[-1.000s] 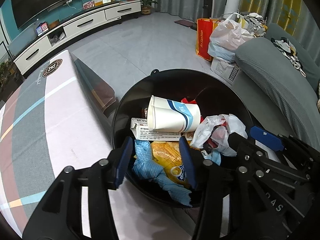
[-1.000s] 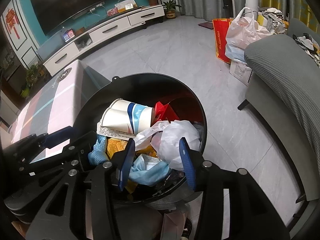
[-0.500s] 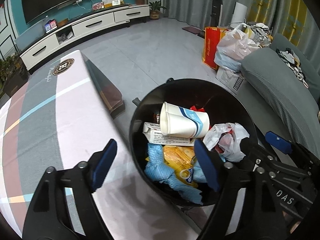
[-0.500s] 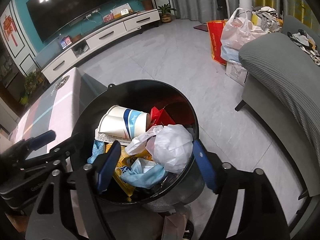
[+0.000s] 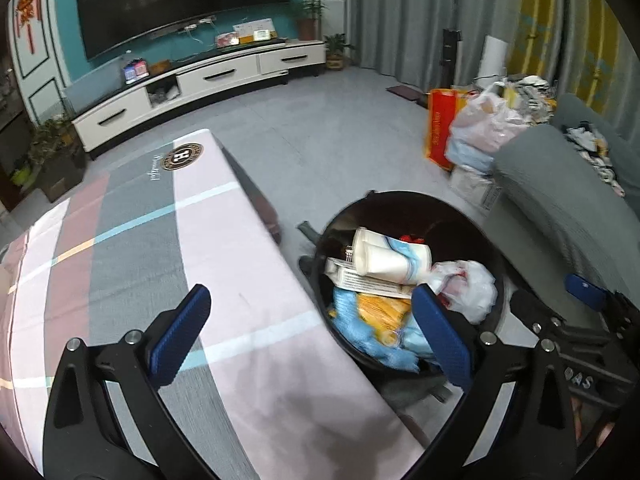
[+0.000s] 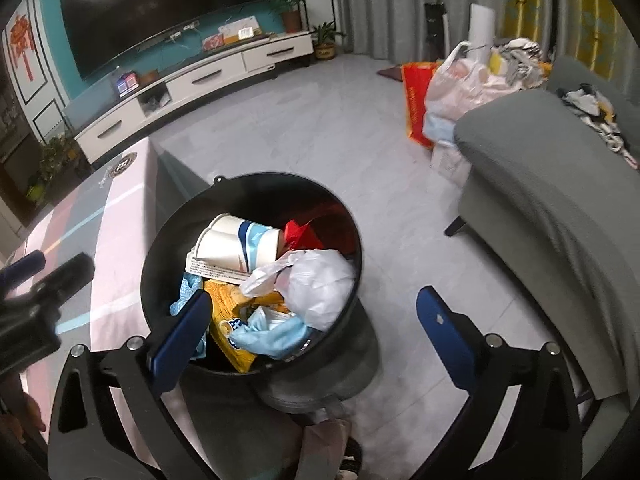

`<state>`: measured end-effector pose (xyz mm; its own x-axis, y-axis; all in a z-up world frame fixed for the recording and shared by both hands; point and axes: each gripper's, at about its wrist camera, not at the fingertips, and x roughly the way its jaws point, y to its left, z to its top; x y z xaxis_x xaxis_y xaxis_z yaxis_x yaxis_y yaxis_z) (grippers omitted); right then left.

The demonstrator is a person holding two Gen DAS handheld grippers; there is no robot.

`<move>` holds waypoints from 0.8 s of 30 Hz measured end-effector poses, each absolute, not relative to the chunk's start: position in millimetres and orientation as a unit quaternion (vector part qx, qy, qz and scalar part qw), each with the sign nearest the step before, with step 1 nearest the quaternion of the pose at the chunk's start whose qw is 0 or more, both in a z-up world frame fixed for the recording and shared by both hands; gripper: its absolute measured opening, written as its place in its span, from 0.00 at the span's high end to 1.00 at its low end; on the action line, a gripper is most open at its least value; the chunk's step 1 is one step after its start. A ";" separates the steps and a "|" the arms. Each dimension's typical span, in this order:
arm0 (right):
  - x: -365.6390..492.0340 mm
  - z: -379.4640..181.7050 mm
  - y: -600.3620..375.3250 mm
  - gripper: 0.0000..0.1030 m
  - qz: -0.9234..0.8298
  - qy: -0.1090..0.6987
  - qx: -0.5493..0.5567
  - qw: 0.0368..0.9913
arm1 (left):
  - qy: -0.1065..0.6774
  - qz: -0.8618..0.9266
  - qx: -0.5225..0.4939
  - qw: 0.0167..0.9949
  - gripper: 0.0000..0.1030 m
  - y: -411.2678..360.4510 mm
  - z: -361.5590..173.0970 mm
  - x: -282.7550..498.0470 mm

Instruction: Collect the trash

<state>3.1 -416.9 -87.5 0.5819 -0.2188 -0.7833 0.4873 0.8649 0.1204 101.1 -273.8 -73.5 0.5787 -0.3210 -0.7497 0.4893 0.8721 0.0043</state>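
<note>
Both grippers, left gripper [image 5: 306, 330] and right gripper [image 6: 314, 326], are opening, empty; bin [image 6: 176, 224] floor hidden (trash-covered).

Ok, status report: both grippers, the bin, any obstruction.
Left gripper and right gripper jaws opening, nothing between them. Black bin holds paper cups, white bag, blue mask. Nothing in the way.

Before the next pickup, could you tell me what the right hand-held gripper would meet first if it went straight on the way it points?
Probably the trash heaped in the black bin: the right hand-held gripper, jaws opening and empty, points around the white plastic bag. Depth is uncertain.
</note>
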 end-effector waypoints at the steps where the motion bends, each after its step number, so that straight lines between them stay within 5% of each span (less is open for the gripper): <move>1: -2.1 -82.0 -416.9 0.03 -0.201 0.407 0.169 0.875 | 0.395 -0.236 0.100 0.882 0.03 -271.0 -67.8 96.4; 9: -35.1 -38.8 -399.3 0.03 -0.177 0.391 0.163 0.888 | 0.404 -0.261 0.034 0.876 0.03 -246.0 -16.9 58.5; 24: -78.1 18.1 -348.5 0.03 -0.123 0.380 0.159 0.903 | 0.377 -0.204 0.065 0.901 0.03 -189.4 43.7 -10.6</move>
<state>-78.1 -348.5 18.1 0.6804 -0.1006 -0.7259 0.3429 0.9191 0.1941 -10.6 -189.4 43.7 0.6330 -0.3193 -0.7052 0.4170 0.9081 -0.0369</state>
